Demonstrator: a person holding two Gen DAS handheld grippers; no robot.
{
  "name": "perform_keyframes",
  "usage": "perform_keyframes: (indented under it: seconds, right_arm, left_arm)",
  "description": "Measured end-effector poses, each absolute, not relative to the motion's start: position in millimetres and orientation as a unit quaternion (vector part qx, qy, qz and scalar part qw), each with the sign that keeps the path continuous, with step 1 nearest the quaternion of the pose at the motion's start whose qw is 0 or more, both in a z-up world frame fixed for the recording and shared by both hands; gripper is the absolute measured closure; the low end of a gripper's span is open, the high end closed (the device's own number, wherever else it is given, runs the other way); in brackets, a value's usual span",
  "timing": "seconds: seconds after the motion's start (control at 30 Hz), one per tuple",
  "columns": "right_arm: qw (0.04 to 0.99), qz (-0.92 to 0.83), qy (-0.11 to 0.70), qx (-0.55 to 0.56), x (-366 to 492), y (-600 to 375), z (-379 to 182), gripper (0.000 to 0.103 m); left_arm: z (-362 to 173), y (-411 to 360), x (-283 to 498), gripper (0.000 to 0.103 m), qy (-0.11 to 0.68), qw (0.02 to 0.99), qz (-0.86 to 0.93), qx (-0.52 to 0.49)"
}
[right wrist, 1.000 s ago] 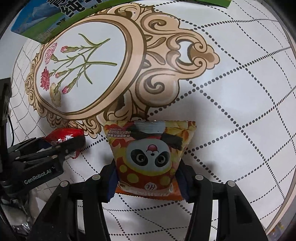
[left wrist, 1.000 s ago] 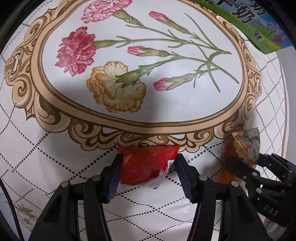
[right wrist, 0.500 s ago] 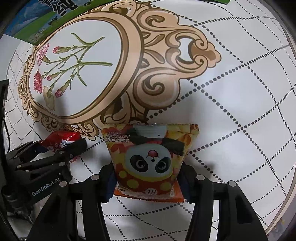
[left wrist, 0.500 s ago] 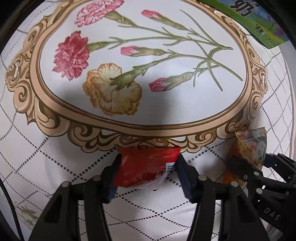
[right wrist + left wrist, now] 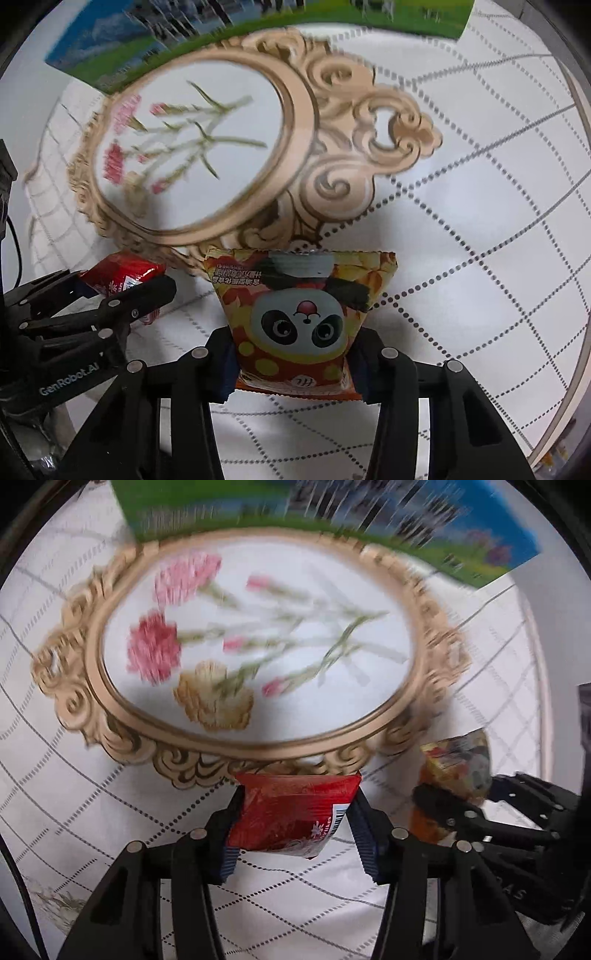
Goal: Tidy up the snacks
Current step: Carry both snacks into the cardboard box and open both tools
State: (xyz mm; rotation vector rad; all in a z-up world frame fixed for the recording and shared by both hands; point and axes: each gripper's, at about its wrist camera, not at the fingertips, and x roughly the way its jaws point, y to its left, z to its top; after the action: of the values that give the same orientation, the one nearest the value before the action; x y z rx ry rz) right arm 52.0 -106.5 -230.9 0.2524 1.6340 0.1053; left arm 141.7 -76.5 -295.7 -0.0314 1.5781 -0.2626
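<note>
With both loads carried toward the green-and-blue carton (image 5: 332, 524), left gripper (image 5: 295, 823) clamps the red snack packet (image 5: 295, 814), right gripper (image 5: 291, 354) pinches the panda snack bag (image 5: 299, 310).

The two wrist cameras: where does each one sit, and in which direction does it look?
Left wrist: on the left gripper, looking along its fingers at the red foil snack packet and the flower-printed white tablecloth; the right gripper shows at right.
Right wrist: on the right gripper, facing the orange panda snack bag; the left gripper shows at left.
Shared: both packets, tablecloth, green-blue carton.
</note>
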Motion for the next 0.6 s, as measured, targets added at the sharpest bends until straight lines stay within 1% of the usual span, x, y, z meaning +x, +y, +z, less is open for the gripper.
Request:
perform_keyframes:
  seconds: [0.13,0.23,0.37,0.47,0.6]
  right_arm:
    - [0.694,0.064,0.703,0.142,63,-114,-190,0.053]
    - [0.721,0.079,0.670,0.158,80,-120,-144,0.053]
    - [0.760,0.091,0.624,0.157,111,-131,-84,0.053]
    - [0.783,0.091,0.597,0.149,142,-140,-48,0.053]
    - [0.799,0.077,0.581,0.139,186,-154,-29,0.053]
  left_arm:
    - [-242,-84,159,0.053,0.677,0.721,-0.144,-0.035]
    - [-194,-95,182,0.053,0.642,0.747,-0.169,-0.045]
    - [-145,-100,221,0.053,0.607,0.770,-0.189,-0.054]
    - [-119,-99,257,0.053,0.587,0.785,-0.191,-0.050]
    - [-107,-95,308,0.053,0.581,0.795,-0.170,-0.029]
